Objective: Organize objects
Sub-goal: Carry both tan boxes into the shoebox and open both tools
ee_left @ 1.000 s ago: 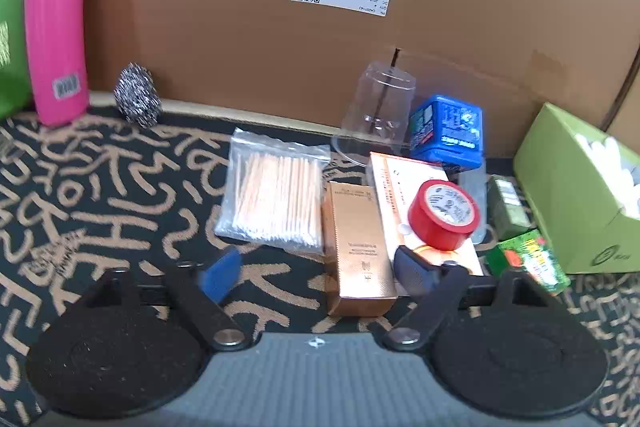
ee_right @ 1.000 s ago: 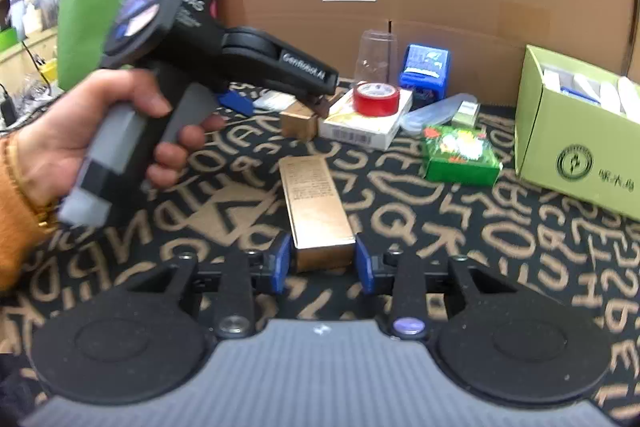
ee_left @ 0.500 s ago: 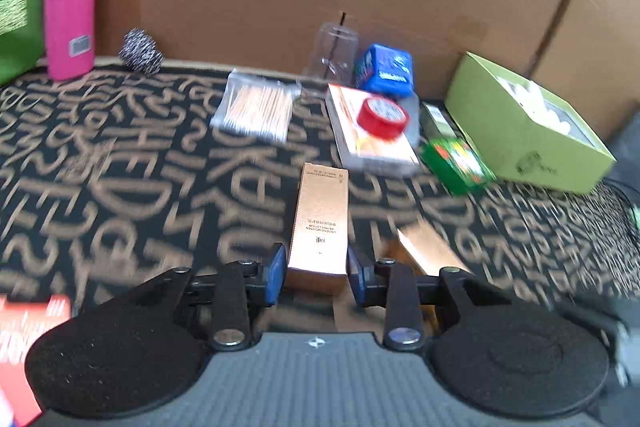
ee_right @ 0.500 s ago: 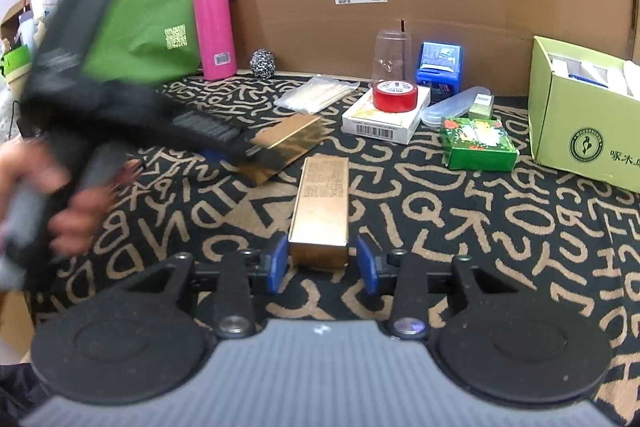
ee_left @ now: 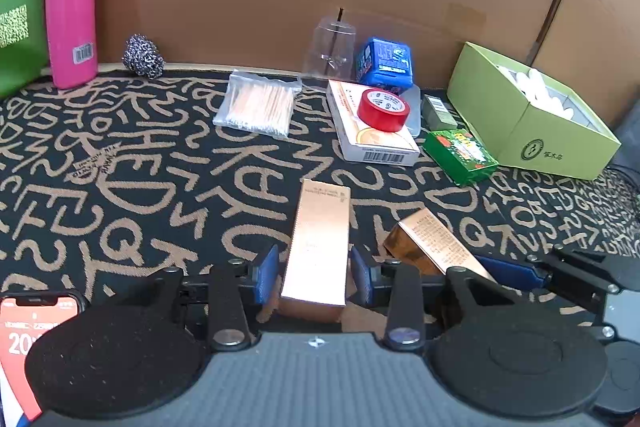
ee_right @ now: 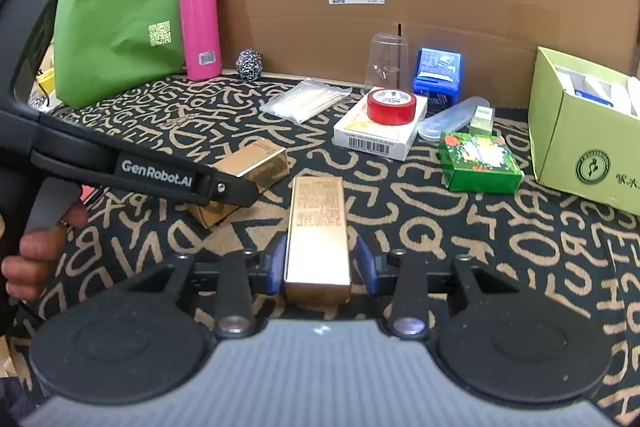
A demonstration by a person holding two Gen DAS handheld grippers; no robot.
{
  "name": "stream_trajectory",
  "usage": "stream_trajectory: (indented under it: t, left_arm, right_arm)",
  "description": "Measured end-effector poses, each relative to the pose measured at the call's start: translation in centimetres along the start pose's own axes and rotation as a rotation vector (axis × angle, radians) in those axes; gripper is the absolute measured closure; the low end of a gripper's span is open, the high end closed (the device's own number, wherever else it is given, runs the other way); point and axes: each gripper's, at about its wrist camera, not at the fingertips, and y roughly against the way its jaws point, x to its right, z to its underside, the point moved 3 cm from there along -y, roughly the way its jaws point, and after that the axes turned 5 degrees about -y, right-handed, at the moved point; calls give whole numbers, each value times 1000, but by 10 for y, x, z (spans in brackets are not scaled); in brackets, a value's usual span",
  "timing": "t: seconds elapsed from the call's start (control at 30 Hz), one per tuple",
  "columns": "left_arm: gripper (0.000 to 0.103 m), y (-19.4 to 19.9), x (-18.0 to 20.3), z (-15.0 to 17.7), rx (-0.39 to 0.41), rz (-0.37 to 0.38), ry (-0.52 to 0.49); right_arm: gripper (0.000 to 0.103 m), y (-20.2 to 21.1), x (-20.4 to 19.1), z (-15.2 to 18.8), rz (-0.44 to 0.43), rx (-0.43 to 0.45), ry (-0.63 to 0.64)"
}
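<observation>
gripping two gold boxes [ee_left: 316,251] [ee_right: 318,239]

Left gripper [ee_left: 312,273] dragged gold box [ee_left: 318,247] from clutter to beside second box [ee_left: 436,243]; jaws opening.

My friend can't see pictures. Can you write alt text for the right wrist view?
A tool has a gold box between its blue fingers on a black mat with tan letters. Another tool, held by a hand, has a second gold box. Behind sits red tape.
</observation>
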Motion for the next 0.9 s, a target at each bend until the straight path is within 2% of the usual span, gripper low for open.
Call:
stream_trajectory:
  t: [0.03,0.07,0.17,0.2,0.23,0.27,0.33,0.47,0.6,0.77,0.9]
  left_arm:
    - [49,-1,0,-1,4,-4,3]
    - [46,-2,-1,-1,6,-9,7]
    - [46,-5,2,-3,10,-21,-16]
    - [50,-7,5,-3,10,-29,-33]
    - [64,-7,7,-3,11,-41,-54]
    - [69,-7,8,-3,10,-44,-69]
    - [71,-6,8,-3,4,-35,-59]
    - [71,1,12,-5,-2,27,-27]
    - [71,9,32,-19,30,81,-58]
    - [71,17,71,-56,99,178,-125]
    - [71,22,116,-87,164,261,-216]
  right_arm:
    - [66,0,-1,-1,-1,5,3]
    - [66,-1,-1,-2,-3,8,4]
    - [66,-4,1,-3,-8,7,-10]
    - [66,-6,2,-2,-13,2,-18]
    - [69,-7,4,-1,-19,-3,-27]
    - [72,-7,4,0,-22,0,-31]
    - [72,-4,5,0,-23,9,-32]
    - [72,4,12,1,-33,22,-46]
    - [72,24,29,-6,-10,74,-64]
    - [72,58,62,-25,92,168,-54]
    - [72,86,97,-43,198,241,-55]
